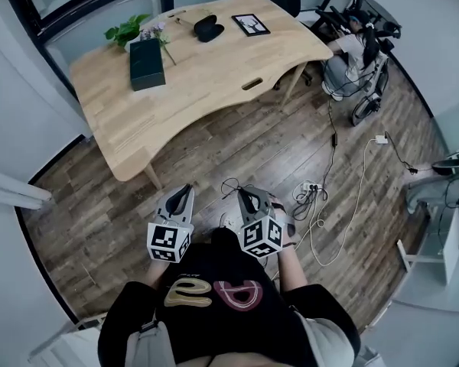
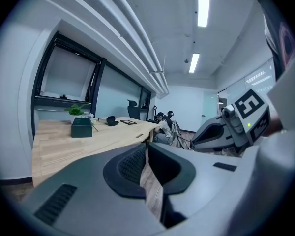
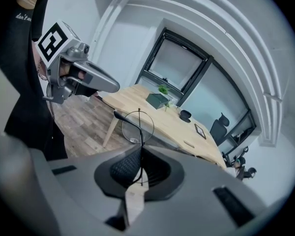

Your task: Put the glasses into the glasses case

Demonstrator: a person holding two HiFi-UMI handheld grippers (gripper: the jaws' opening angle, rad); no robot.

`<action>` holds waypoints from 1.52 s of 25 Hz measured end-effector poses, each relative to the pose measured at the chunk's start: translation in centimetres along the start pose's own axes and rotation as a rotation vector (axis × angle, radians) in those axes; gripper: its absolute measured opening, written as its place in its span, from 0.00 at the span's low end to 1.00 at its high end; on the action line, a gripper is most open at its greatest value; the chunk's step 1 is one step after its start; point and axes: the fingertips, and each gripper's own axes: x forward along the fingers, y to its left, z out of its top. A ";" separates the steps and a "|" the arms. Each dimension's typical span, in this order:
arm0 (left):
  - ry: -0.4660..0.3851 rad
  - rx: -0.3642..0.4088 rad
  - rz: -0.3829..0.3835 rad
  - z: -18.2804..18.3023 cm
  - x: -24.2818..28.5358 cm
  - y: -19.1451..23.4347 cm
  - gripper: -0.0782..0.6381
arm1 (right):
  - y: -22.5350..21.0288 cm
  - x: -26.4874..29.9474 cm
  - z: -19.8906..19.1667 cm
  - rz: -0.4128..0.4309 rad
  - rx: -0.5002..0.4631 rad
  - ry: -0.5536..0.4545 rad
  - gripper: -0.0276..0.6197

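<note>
The thin, round, wire-rimmed glasses (image 3: 139, 127) are hanging well short of the pale wooden tabletop (image 1: 214, 82). They are being pinched in the closed fingers of the right gripper (image 1: 246, 193), which a person in a black top is holding over the plank floor. One circular lens and a slim dark temple are sticking out past the ribbed black pads, toward the tabletop's near edge.

I am judging the glasses to be very light and springy in the wire, easily bent, with lenses that would smear or scratch. The bridge or a temple near its hinge is looking like a safer hold than the glass.

The left gripper (image 1: 185, 189), just as far from the tabletop, is showing its fingers drawn together on nothing.

The black oval glasses case (image 1: 208, 27) is lying at the tabletop's far end, looking smooth and hard-shelled. I cannot tell whether it is lying open. A flat black-framed picture (image 1: 250, 24) is lying near it on the tabletop. A dark green rectangular box (image 1: 146, 63) and a leafy green sprig (image 1: 126, 29) are sitting toward the tabletop's far left corner.
</note>
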 end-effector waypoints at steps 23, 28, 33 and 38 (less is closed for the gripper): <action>0.024 -0.079 0.168 0.1 11.1 -6.1 0.15 | -10.5 4.5 -6.7 0.166 -0.145 -0.094 0.07; 0.040 -0.068 0.132 0.0 12.2 -6.7 0.15 | -10.7 4.8 -7.2 0.167 -0.117 -0.091 0.07; 0.046 -0.048 0.074 0.6 15.2 -6.1 0.15 | -12.0 5.6 -7.2 0.139 -0.080 -0.088 0.07; 0.045 -0.034 0.033 1.8 18.7 -4.4 0.15 | -14.2 7.3 -6.2 0.111 -0.051 -0.076 0.07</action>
